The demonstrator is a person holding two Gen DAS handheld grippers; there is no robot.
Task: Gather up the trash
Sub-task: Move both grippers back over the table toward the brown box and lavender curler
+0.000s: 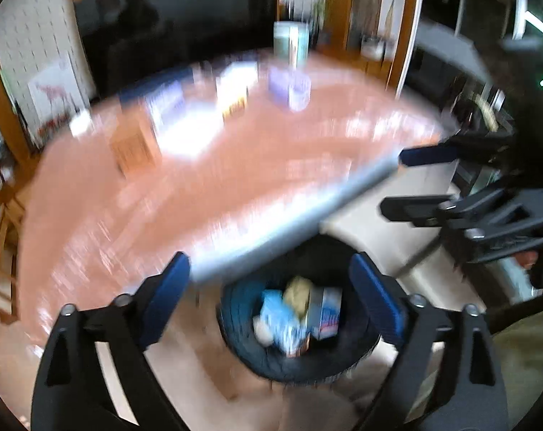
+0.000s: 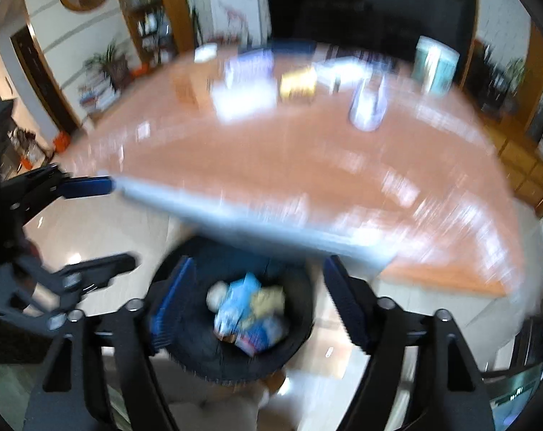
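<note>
Looking down past both claws, we see the bin (image 1: 300,327) on the floor just below the counter (image 1: 235,179) edge, with crumpled trash (image 1: 293,316) already inside it. Our left claw (image 1: 271,298) stands wide and empty, its pads framing the bin from above. Our right claw (image 2: 257,301) is also parted with nothing between its pads, and frames the same bin. Both point steeply downward, side by side, the right claw showing at the right edge of the left view. Remaining boxes (image 2: 296,84) and a cup (image 2: 368,107) sit far across the counter, ahead of and above both claws. We judge the cup lies nearer our right hand and the boxes are about even. Blur hides their long axes.
</note>
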